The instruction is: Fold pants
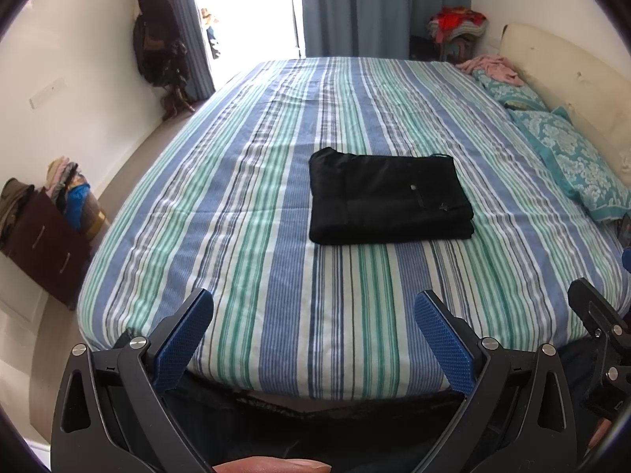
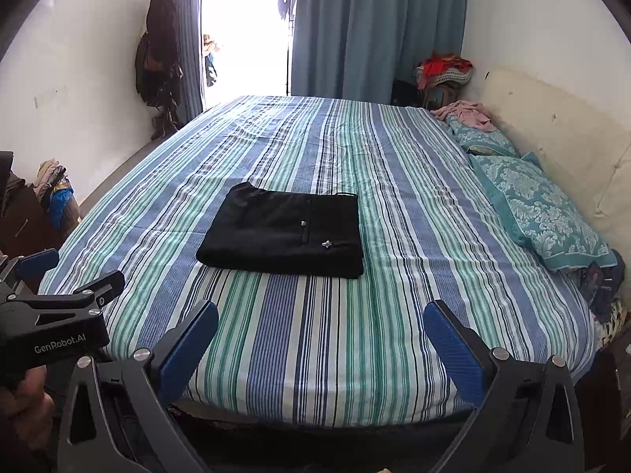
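The black pants (image 1: 388, 197) lie as a compact folded rectangle on the striped bed (image 1: 276, 295), well ahead of both jaws; left gripper (image 1: 313, 339) and right gripper (image 2: 321, 345) are released, grasping nothing (folding looks finished).

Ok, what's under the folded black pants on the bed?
The folded black pants lie flat on the striped bedsheet, which shows all around them. The patch directly beneath is covered, so unseen.

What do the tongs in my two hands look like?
Both the left tongs and the right tongs are black plastic frames with silver rivets and blue textured pads. White GenRobot.AI lettering marks the left one's body. No cables or sleeves show.
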Demonstrator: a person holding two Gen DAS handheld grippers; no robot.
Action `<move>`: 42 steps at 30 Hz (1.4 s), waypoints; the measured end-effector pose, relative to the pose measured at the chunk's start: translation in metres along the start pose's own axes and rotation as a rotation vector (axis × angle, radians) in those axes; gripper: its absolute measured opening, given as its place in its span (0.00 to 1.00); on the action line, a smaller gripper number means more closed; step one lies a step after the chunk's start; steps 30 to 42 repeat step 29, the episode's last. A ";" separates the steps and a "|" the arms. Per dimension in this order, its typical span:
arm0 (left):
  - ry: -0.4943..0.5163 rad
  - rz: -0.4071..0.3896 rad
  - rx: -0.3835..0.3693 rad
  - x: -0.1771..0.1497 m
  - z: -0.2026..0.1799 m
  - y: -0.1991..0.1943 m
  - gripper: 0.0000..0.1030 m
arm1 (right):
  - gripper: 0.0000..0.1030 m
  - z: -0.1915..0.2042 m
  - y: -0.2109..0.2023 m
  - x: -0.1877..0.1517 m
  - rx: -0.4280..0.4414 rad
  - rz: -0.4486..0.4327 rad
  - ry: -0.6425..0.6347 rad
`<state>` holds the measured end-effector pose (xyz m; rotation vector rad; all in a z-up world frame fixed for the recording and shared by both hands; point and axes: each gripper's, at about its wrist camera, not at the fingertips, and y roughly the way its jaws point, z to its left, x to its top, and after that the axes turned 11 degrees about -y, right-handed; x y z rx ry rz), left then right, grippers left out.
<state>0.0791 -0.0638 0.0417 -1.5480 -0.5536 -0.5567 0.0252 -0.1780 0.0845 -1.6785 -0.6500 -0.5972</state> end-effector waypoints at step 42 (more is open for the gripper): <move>-0.014 0.007 -0.036 -0.001 0.004 0.000 0.99 | 1.00 0.000 0.000 -0.001 -0.001 -0.003 0.006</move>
